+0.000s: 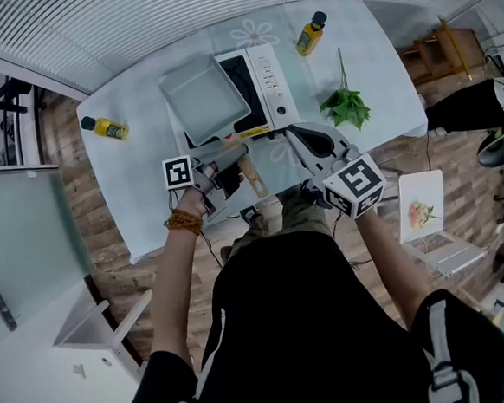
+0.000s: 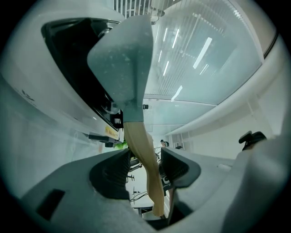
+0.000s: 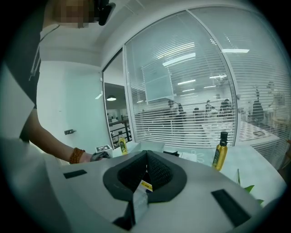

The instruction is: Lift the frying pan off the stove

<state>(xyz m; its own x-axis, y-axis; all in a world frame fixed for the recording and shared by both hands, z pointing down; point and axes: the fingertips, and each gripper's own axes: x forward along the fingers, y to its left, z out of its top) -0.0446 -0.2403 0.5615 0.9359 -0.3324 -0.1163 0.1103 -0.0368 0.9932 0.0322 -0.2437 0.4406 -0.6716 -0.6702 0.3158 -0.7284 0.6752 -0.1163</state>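
Frying pan handle point(image 2: 142, 150) between wide-open jaws

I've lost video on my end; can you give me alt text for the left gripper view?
The frying pan's wooden handle runs between the open jaws of the left gripper, not yet clamped. Beyond it the grey square pan lies against the black top of the white stove.

The table point(image 1: 380, 64) holds 2 yellow bottles point(image 1: 311, 33) and a green sprig point(image 1: 345, 106).
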